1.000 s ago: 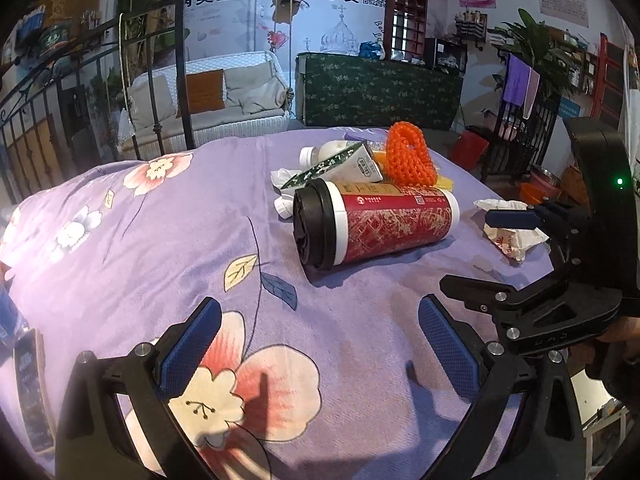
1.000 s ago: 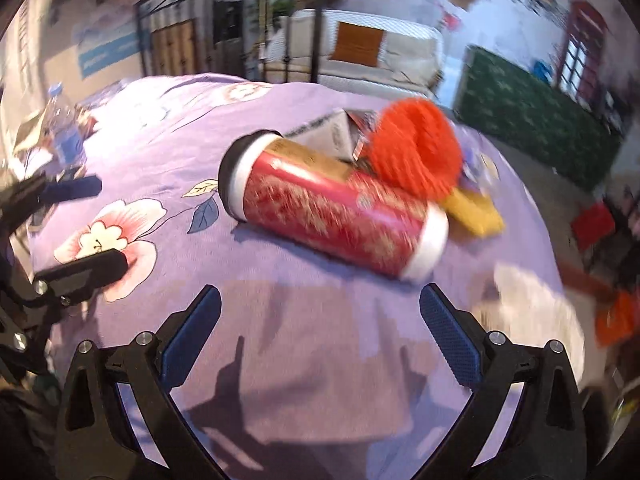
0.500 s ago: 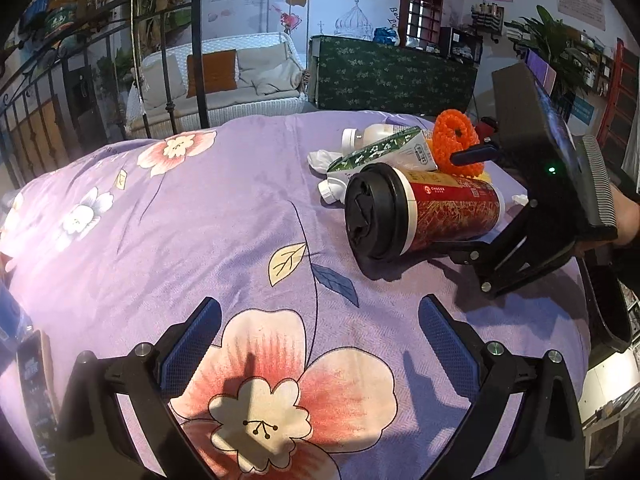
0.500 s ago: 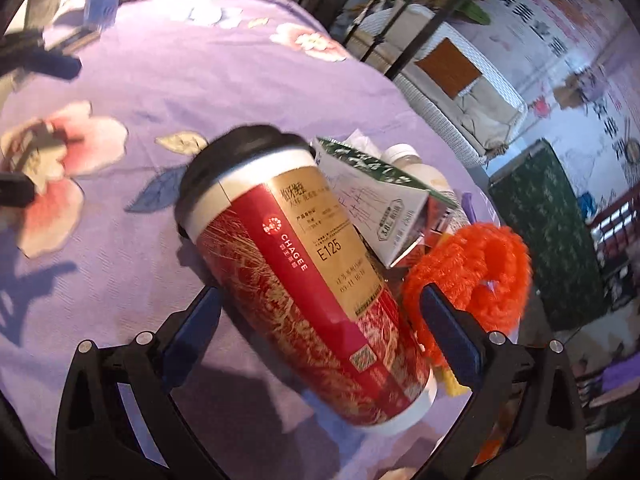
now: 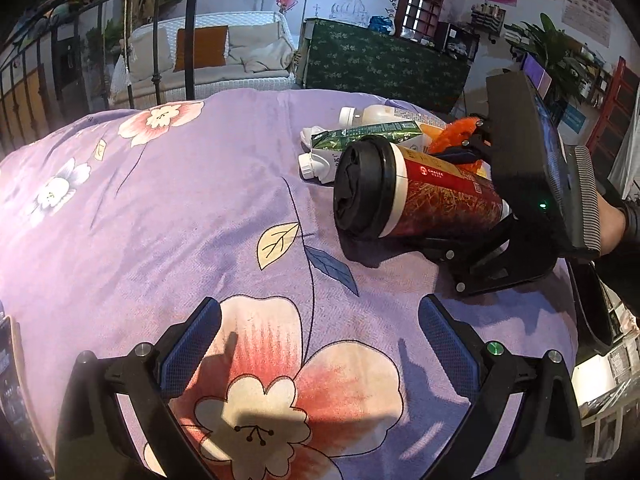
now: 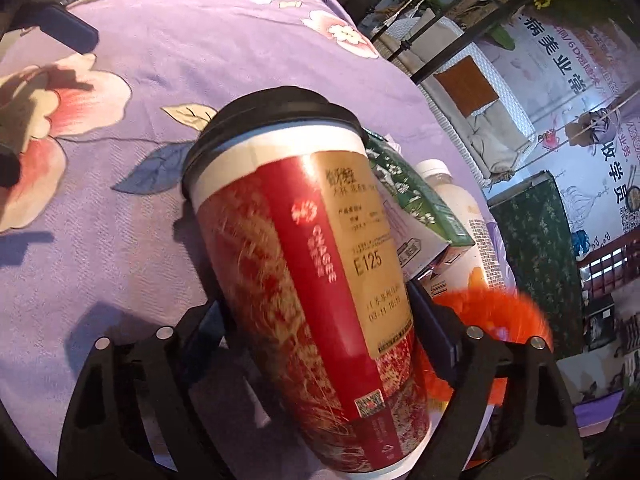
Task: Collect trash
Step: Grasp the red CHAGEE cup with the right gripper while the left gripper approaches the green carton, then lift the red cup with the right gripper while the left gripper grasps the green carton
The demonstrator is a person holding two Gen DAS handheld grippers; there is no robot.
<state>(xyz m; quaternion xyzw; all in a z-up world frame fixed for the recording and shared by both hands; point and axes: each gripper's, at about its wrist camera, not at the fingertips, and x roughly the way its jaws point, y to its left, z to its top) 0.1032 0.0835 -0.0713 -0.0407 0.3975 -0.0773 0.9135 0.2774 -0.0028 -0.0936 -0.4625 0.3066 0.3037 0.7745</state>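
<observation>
From the left wrist view, the tall red paper cup with a white band and black lid lies on its side on the purple flowered bedspread, far right of centre, lid turned toward the near left. Behind it sits a small heap: a green-and-white drink carton, a white plastic bottle and an orange crocheted loop. The right gripper straddles the cup's base end, one finger above and one beneath. The left gripper hangs over the big pink flower with its jaws released and nothing between them. Half a second back the right gripper stood just behind the cup; now it has slid onto it, while the left one has hardly shifted.

From the right wrist view, the cup fills the gap of the right gripper, its base toward the camera. The jaws have just been closing on it, with the cup between them; both blue pads look set against the cup's sides, so I take it as grasped. The step in hand is seizing the first piece of trash. Next comes a firm but gentle squeeze, since paper walls crush easily, then a lift clear of the carton and loop toward wherever the rubbish goes; no bin shows here.
</observation>
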